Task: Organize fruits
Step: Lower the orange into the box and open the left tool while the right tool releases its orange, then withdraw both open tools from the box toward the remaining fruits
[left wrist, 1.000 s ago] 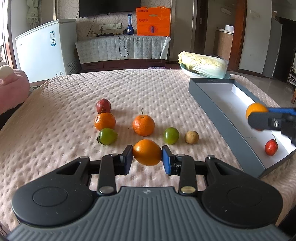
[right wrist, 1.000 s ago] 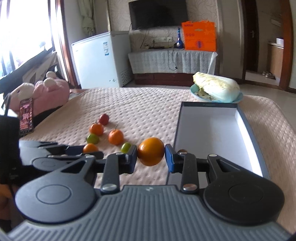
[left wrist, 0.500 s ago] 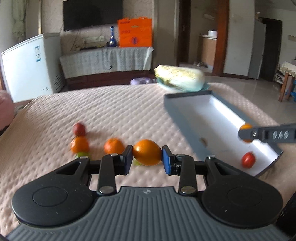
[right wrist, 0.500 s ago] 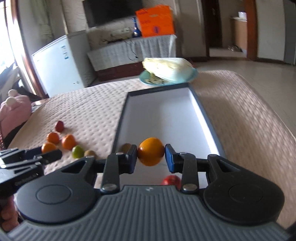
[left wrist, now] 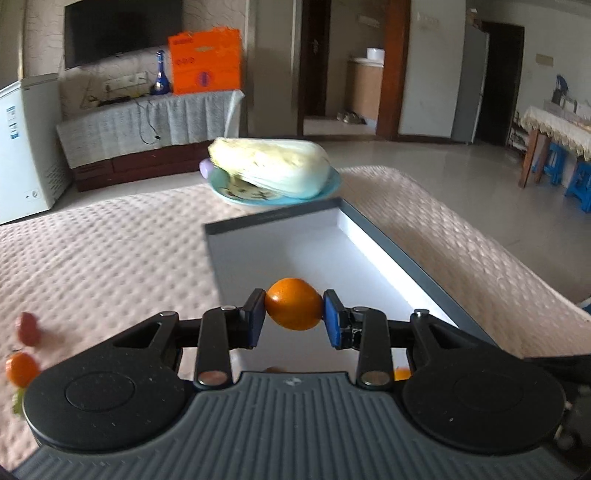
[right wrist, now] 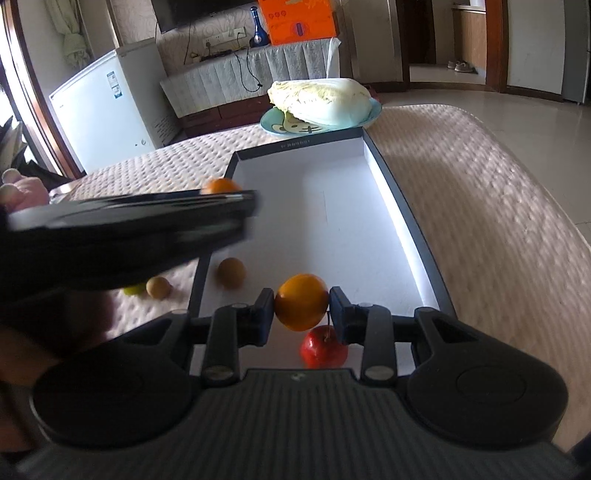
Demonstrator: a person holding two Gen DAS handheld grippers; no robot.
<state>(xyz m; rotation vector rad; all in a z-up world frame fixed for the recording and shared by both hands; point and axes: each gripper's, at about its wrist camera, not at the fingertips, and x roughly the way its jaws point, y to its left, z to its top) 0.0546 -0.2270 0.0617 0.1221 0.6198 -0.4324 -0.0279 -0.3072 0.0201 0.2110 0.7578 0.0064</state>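
Gripping orange (right wrist: 301,307) between right gripper (right wrist: 301,314) fingers, above tray (right wrist: 406,206).

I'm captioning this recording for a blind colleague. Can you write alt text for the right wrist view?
The right gripper holds an orange over the near end of a shallow white-lined box, above a small red fruit and near a brown fruit in the box. The blurred left gripper enters from the left with another orange; beyond the box, a cabbage lies on a plate.

a home living room: wall tv (left wrist: 122,31), chest freezer (right wrist: 107,110), cloth-covered table (left wrist: 110,258) (quilted, pinkish).
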